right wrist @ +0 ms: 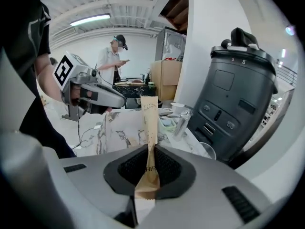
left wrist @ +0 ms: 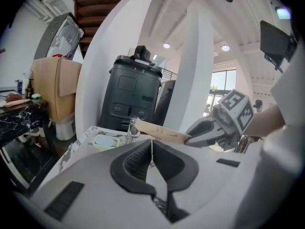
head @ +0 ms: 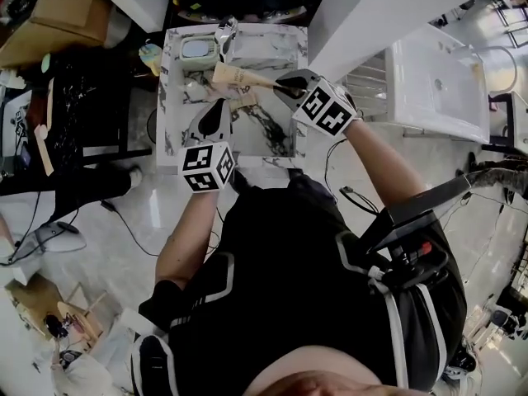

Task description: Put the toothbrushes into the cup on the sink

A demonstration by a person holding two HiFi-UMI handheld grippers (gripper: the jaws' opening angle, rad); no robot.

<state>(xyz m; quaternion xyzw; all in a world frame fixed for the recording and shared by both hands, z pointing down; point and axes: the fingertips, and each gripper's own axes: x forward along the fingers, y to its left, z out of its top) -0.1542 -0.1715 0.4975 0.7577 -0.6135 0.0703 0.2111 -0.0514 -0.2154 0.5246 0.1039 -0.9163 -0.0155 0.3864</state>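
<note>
Head view: the person's right gripper point(head: 285, 83), at the upper centre of the frame, is clamping one end of a long, flat, tan paper toothbrush packet point(head: 243, 77). The packet is reaching toward the left of the frame over the white, grey-veined marble countertop point(head: 276, 139), and its free end is lying near the chrome tap point(head: 224, 31) and just right of the pale green oval soap dish point(head: 199, 49). The left gripper point(head: 216, 115) is hovering over the lower left part of the countertop, below the packet and apart from it.

Right gripper view: the black ribbed pads point(right wrist: 167, 168) are pressing on the packet from both sides, so the jaws are standing only a sliver apart; the packet is rising upright through the middle of the frame, with its crimped end showing below the pads. A tall dark grey plastic machine point(right wrist: 236, 94) is filling the right of the frame.

Left gripper view: the jaws are meeting along a thin line at lower centre, and nothing is showing between them; the packet is crossing the frame beyond them, slanting down from left to right
</note>
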